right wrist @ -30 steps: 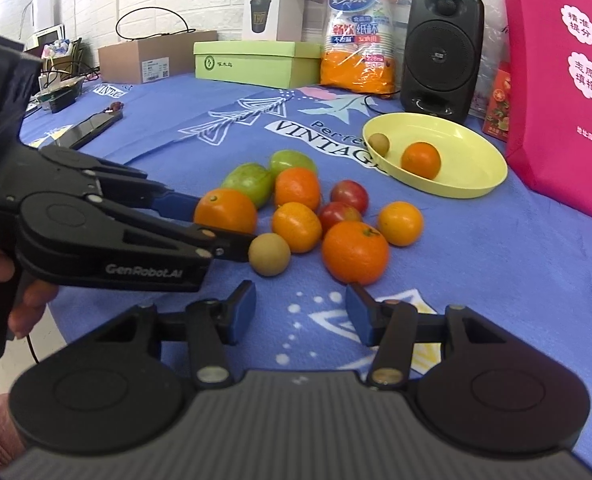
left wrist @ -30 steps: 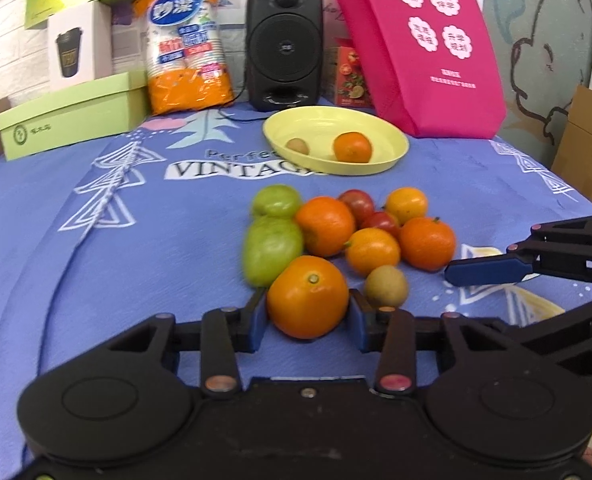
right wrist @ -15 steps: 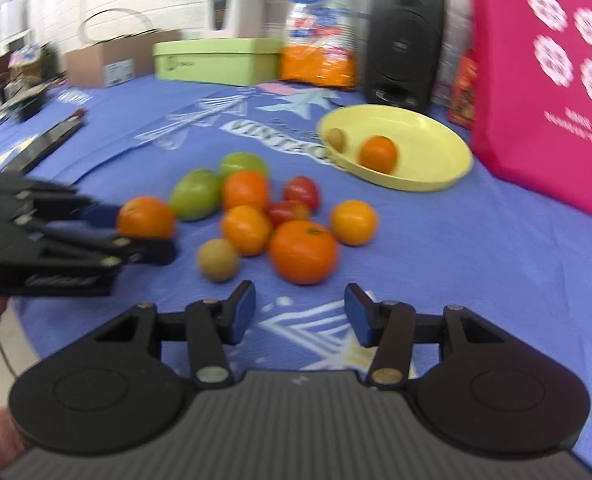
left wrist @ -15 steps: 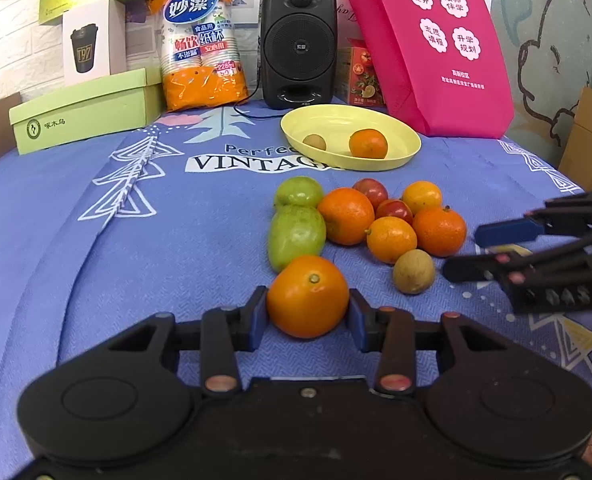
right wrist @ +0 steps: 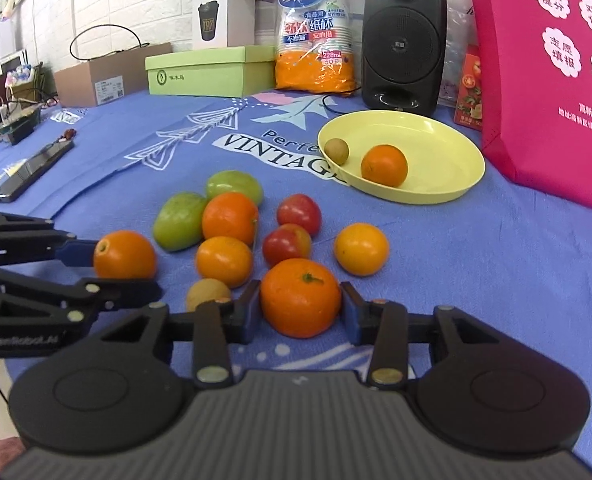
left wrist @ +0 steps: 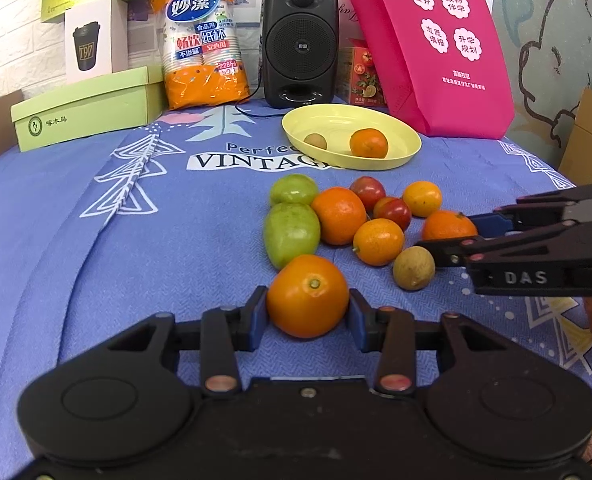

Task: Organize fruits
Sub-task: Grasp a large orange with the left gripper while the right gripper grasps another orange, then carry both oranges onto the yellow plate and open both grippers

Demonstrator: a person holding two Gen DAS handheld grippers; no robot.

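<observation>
Since a second ago, the right gripper (right wrist: 301, 306) has slid in around a tangerine (right wrist: 301, 297) on the blue tablecloth (left wrist: 96, 240); its jaws are closing, pads at the fruit's sides. Beyond lies a yellow plate (right wrist: 448, 152). The left gripper (left wrist: 307, 318) clamps an orange (left wrist: 307, 295), narrowly open. A brown fruit (left wrist: 413, 269) sits nearby.

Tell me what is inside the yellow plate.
Inside the yellow plate lie two fruits: an orange and, beside it, a small brown-green round fruit near the rim. The rest of the plate shows bare. What lies under the two fruits is covered.
</observation>
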